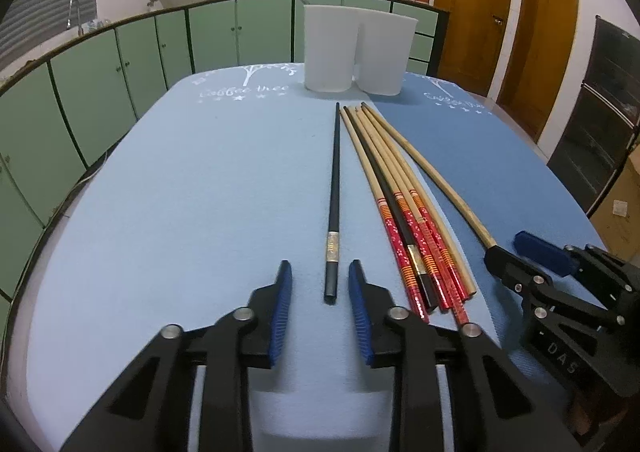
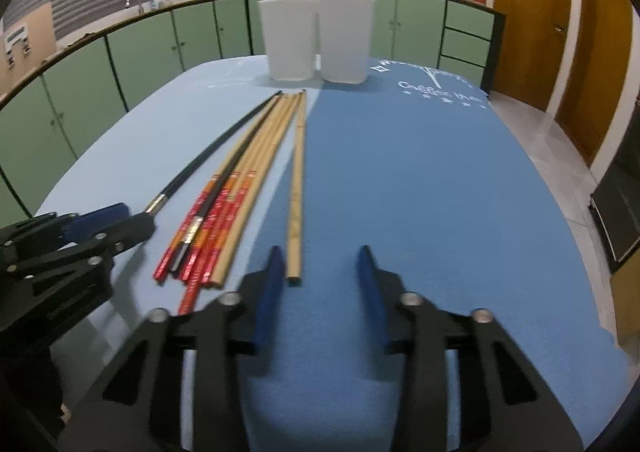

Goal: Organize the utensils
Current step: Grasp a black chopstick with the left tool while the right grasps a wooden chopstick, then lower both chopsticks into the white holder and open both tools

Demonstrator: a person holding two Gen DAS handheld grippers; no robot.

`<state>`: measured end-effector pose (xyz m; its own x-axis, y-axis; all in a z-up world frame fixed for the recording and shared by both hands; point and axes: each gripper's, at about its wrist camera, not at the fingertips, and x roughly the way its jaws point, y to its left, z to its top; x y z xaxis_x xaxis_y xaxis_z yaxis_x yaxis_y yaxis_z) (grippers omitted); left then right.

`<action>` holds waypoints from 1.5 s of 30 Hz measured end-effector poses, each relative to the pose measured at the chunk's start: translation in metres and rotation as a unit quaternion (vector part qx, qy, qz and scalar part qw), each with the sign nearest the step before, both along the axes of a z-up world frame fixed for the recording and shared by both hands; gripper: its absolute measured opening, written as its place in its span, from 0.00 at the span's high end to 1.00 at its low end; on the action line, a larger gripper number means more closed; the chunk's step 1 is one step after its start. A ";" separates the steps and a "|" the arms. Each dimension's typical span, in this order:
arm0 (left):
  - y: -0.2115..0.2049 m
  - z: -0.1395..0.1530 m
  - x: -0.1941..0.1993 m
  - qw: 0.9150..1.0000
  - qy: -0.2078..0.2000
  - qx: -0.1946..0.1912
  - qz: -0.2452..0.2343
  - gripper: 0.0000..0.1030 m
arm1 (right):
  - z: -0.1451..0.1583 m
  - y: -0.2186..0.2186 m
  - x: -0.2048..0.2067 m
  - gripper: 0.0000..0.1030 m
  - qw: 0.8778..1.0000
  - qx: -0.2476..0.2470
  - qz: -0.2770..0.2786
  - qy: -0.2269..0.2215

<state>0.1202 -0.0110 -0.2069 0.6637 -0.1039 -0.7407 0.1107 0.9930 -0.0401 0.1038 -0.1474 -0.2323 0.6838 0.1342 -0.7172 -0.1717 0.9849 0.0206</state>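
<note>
A black chopstick [image 1: 334, 188] with a silver band lies alone on the blue mat, its near end just ahead of my open left gripper [image 1: 320, 272], between the fingers' line. To its right lies a bundle of red-handled wooden chopsticks [image 1: 404, 212] with one black one in it, and a plain bamboo chopstick [image 1: 432, 176] apart. My right gripper [image 2: 324, 258] is open and empty; the bamboo chopstick's end [image 2: 296, 236] lies just ahead of its left finger [image 2: 272, 272]. The bundle [image 2: 224, 220] lies left of it. Two white holders [image 1: 356, 48] stand at the far edge.
The table is covered by a light blue mat [image 1: 180, 192] and a darker blue mat [image 2: 420, 180]. The white holders also show in the right wrist view [image 2: 318, 40]. Green cabinets, a counter with pots and wooden doors lie beyond the table.
</note>
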 end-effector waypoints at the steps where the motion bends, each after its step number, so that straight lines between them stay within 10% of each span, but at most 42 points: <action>1: -0.002 0.000 -0.001 1.000 -0.001 0.002 -0.001 0.84 | 0.000 0.001 -0.001 0.83 1.000 0.003 0.002 0.000; 9: -0.008 0.008 -0.002 1.000 -0.006 0.000 -0.013 0.94 | 0.013 -0.004 -0.001 0.94 1.000 0.023 0.012 0.001; 30: 0.007 0.170 0.014 0.984 -0.172 -0.024 -0.037 0.94 | 0.167 -0.041 0.025 0.94 0.991 0.082 0.027 -0.099; 45: 0.010 0.203 0.048 0.979 -0.191 -0.050 -0.051 0.94 | 0.225 -0.038 0.077 0.94 0.989 0.078 0.057 -0.113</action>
